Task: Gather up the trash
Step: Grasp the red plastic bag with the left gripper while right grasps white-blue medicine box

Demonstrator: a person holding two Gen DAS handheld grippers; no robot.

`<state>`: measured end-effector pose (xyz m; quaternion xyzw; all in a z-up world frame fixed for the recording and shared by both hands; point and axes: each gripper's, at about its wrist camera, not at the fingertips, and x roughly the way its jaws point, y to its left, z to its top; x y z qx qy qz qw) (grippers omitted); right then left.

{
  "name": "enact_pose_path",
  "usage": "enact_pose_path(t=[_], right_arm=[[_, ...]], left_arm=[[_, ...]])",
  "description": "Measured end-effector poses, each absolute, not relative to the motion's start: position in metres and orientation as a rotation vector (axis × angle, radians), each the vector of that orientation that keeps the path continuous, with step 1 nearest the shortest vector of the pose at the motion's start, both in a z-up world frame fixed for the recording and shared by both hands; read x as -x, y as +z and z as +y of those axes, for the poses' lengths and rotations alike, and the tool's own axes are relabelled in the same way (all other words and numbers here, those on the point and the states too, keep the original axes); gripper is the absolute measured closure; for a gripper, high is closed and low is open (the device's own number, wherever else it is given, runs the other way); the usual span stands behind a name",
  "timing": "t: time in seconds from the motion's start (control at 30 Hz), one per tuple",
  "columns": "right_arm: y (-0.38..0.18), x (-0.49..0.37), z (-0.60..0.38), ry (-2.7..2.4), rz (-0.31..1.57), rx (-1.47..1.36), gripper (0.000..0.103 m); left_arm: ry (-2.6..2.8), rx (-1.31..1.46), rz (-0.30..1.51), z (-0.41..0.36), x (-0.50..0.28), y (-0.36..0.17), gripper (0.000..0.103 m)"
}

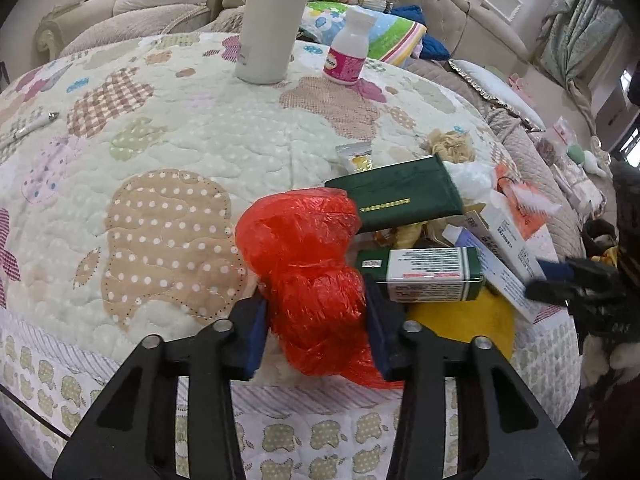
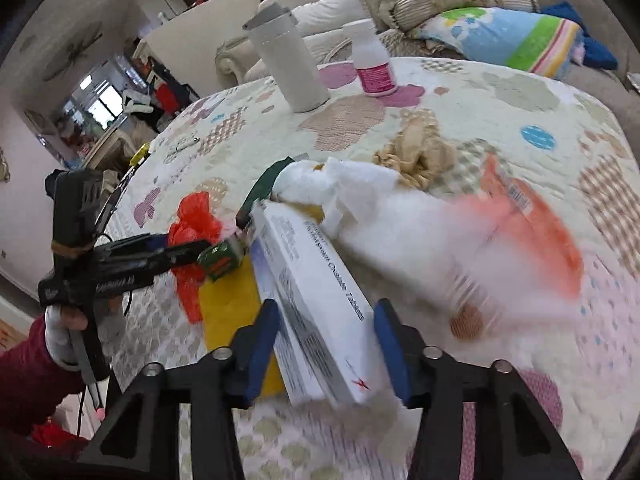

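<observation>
A crumpled red plastic bag point(image 1: 308, 268) sits between the blue pads of my left gripper point(image 1: 316, 328), which is shut on it at the table's near edge; the bag also shows in the right wrist view point(image 2: 192, 232). My right gripper point(image 2: 326, 350) is shut on a white tablet box point(image 2: 320, 300). Trash is piled by them: a green and white box point(image 1: 428, 276), a dark green wallet-like pouch point(image 1: 400, 196), a yellow sheet point(image 1: 464, 320), white tissue point(image 2: 340, 188), a tan crumpled wad point(image 2: 420, 152) and an orange wrapper point(image 2: 532, 224), blurred.
A tall white flask point(image 1: 272, 24) and a white pill bottle with a pink label point(image 1: 350, 50) stand at the far side of the quilted table point(image 1: 160, 128). A pen point(image 1: 36, 126) lies at the left. Sofas and cushions surround the table.
</observation>
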<state>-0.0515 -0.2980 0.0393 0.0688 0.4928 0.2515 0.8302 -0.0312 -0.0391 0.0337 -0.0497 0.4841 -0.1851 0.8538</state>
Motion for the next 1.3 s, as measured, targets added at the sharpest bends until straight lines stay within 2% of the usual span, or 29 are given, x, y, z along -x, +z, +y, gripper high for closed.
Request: enact_pose_path(t=[0.13,0.4,0.47,0.53,0.63,0.8,0.83,0.87,0.97,1.13,1.2,1.27,1.3], right_arm=[[0.041,0.081,-0.312,0.486,1.040,-0.150,0.063],[0.044,0.076,-0.350,0.285,1.041,-0.261,0.064],[0.051,0.075,-0.342,0.310,1.013,-0.221,0.064],[0.054,0.071,-0.327,0.329,1.006,-0.139,0.060],[0.051,0.063,-0.307,0.319,1.006,-0.006,0.060],[0.036,0.048,-0.304,0.331,1.043,-0.025,0.060],[0.030,0.046,-0.302,0.350,1.061,-0.037,0.062],[0.021,0.044,-0.300,0.384,1.095,-0.078,0.070],[0.016,0.049,-0.311,0.444,1.103,-0.257,0.078],[0.006,0.087,-0.358,0.442,1.103,-0.559,0.082],[0.002,0.105,-0.375,0.374,1.108,-0.584,0.082],[0.008,0.117,-0.386,0.284,1.091,-0.535,0.059],[0.014,0.119,-0.387,0.249,1.088,-0.480,0.055]], left_arm=[[-0.415,0.108,0.997,-0.040,0.039,0.043,0.067],[-0.414,0.112,0.968,-0.035,0.048,0.056,0.067],[-0.413,0.113,0.967,-0.033,0.050,0.057,0.067],[-0.412,0.115,0.967,-0.032,0.051,0.059,0.067],[-0.418,0.114,0.962,-0.030,0.055,0.063,0.067],[-0.422,0.116,0.961,-0.027,0.056,0.064,0.067],[-0.422,0.116,0.962,-0.027,0.056,0.064,0.067],[-0.422,0.118,0.963,-0.027,0.056,0.064,0.067],[-0.425,0.128,0.960,-0.027,0.056,0.065,0.067],[-0.442,0.136,0.945,-0.028,0.058,0.071,0.067],[-0.447,0.134,0.941,-0.031,0.058,0.072,0.067],[-0.450,0.132,0.946,-0.033,0.058,0.071,0.067],[-0.449,0.131,0.949,-0.035,0.058,0.071,0.067]])
